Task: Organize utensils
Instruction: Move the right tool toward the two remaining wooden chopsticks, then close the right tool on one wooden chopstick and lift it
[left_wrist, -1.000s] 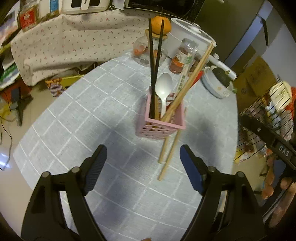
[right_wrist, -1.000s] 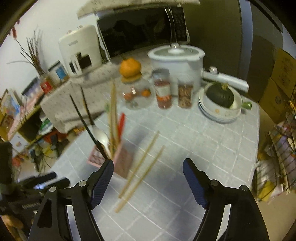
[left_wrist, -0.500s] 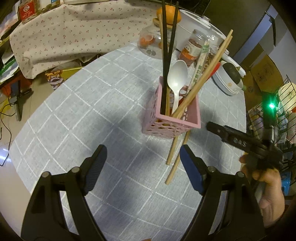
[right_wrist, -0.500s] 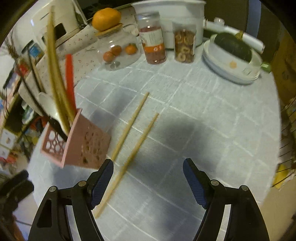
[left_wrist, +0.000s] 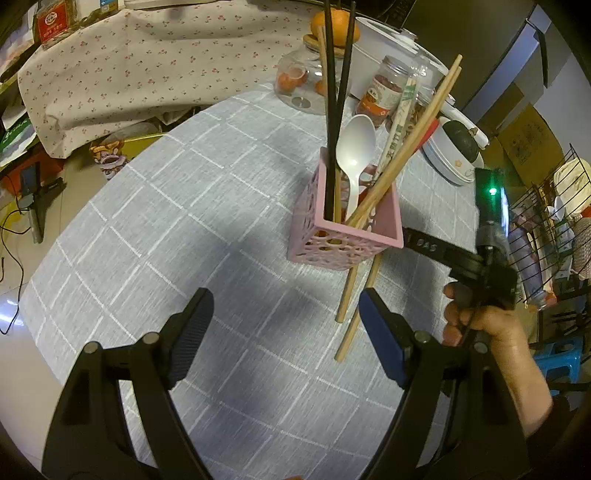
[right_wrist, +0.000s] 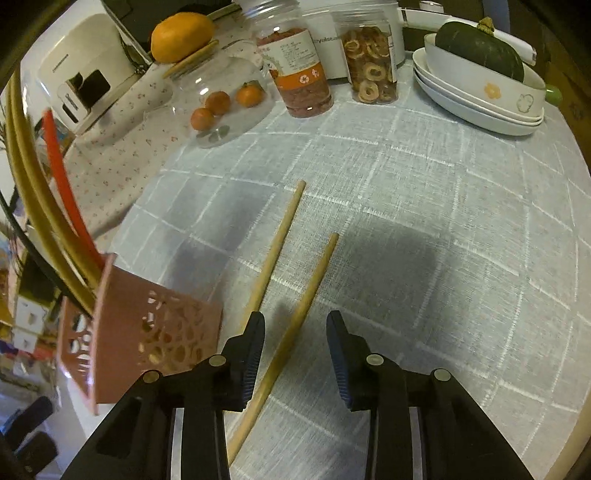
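A: While the right gripper (right_wrist: 295, 347) points down at the cloth (right_wrist: 424, 229), how do its jaws stand?

B: They are closing, with a gap left. One chopstick (right_wrist: 295, 325) runs up between them, close to the left pad (right_wrist: 255, 354); neither pad presses on it yet.

A: And the other chopstick (right_wrist: 277, 243)?

B: It lies just left of that one, nearly parallel, its near part hidden behind the left finger. Both point away from the gripper, toward the jars (right_wrist: 299, 70).

A: Where is the holder (right_wrist: 147, 332)?

B: Left of the right gripper, close beside its left finger. It is a pink perforated box, and it looks tilted in this fisheye view. Long sticks and something red stand in it.

A: What about the left gripper (left_wrist: 284, 332)?

B: Spread wide, nothing between the pads. It hangs over bare cloth (left_wrist: 166, 229), apart from everything.

A: What lies ahead of it?

B: The holder (left_wrist: 343, 236), ahead and a bit right, upright in this view. In it are black chopsticks (left_wrist: 332, 110), a white spoon (left_wrist: 354, 155), wooden chopsticks (left_wrist: 410, 147) and a paper-sleeved pair.

A: And the loose chopsticks (left_wrist: 351, 306) from there?

B: On the cloth just by the right fingertip (left_wrist: 376, 332), their far ends hidden behind the holder.

A: Is the other hand (left_wrist: 480, 321) visible?

B: Yes, to the right, gripping the right tool's handle. Its jaws I cannot make out from here.
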